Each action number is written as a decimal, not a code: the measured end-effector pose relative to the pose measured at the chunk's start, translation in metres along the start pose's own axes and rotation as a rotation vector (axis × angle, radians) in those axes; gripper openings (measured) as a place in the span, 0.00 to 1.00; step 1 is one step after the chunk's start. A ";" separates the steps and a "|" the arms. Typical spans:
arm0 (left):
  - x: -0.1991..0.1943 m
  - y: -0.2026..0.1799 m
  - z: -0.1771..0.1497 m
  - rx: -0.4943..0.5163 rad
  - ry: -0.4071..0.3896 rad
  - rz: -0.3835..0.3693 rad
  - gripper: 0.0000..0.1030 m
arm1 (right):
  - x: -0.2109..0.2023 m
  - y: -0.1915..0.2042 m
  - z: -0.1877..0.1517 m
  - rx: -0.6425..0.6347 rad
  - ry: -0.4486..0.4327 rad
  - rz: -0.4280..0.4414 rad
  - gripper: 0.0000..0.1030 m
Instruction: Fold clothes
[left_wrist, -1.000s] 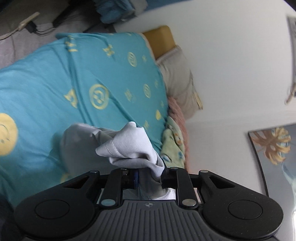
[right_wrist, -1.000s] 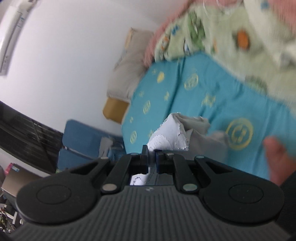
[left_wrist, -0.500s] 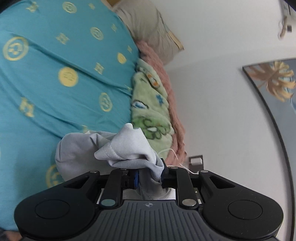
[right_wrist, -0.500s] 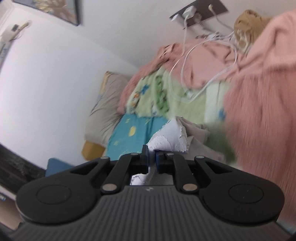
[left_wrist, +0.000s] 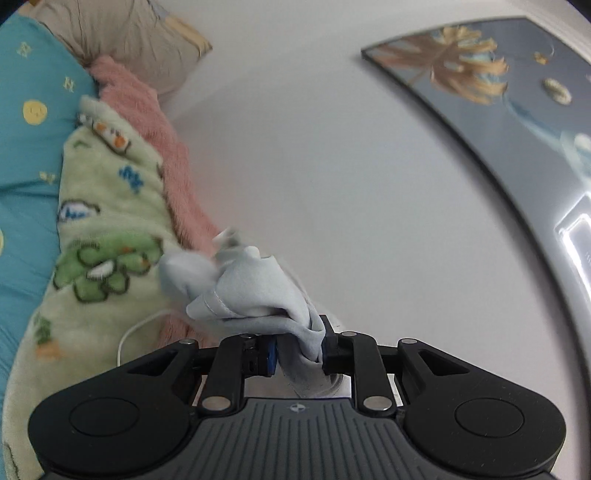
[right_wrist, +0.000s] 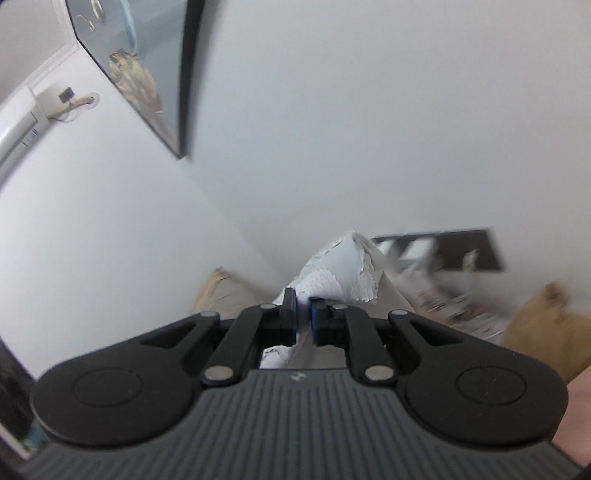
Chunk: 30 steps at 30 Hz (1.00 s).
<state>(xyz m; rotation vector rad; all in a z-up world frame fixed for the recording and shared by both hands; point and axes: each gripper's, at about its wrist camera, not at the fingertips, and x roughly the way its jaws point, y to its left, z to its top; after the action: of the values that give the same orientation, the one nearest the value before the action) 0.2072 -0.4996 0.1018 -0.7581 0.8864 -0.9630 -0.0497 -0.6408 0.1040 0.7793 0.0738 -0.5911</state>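
Grey garment (left_wrist: 255, 295) bunched and lifted above the bed, no fold visible yet. My left gripper (left_wrist: 297, 350) has its jaws clamped on one part, right gripper (right_wrist: 303, 317) on another (right_wrist: 340, 275). Spreading and all folding remain.

Your left gripper (left_wrist: 297, 350) hides the cloth's (left_wrist: 255, 291) lower part; its far end blurs. Right view: shelf (right_wrist: 443, 251) clutter is too smeared to identify.
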 end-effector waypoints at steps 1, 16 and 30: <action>0.005 0.014 -0.013 0.004 0.031 0.027 0.22 | 0.000 -0.015 -0.011 -0.015 0.025 -0.033 0.10; 0.027 0.095 -0.100 0.164 0.233 0.266 0.47 | -0.010 -0.110 -0.106 0.006 0.280 -0.235 0.12; -0.114 -0.026 -0.113 0.534 0.048 0.314 1.00 | -0.114 -0.012 -0.079 -0.258 0.170 -0.134 0.84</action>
<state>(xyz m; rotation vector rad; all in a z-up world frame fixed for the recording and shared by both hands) 0.0646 -0.4225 0.1068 -0.1350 0.7150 -0.8819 -0.1394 -0.5395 0.0713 0.5747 0.3542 -0.6273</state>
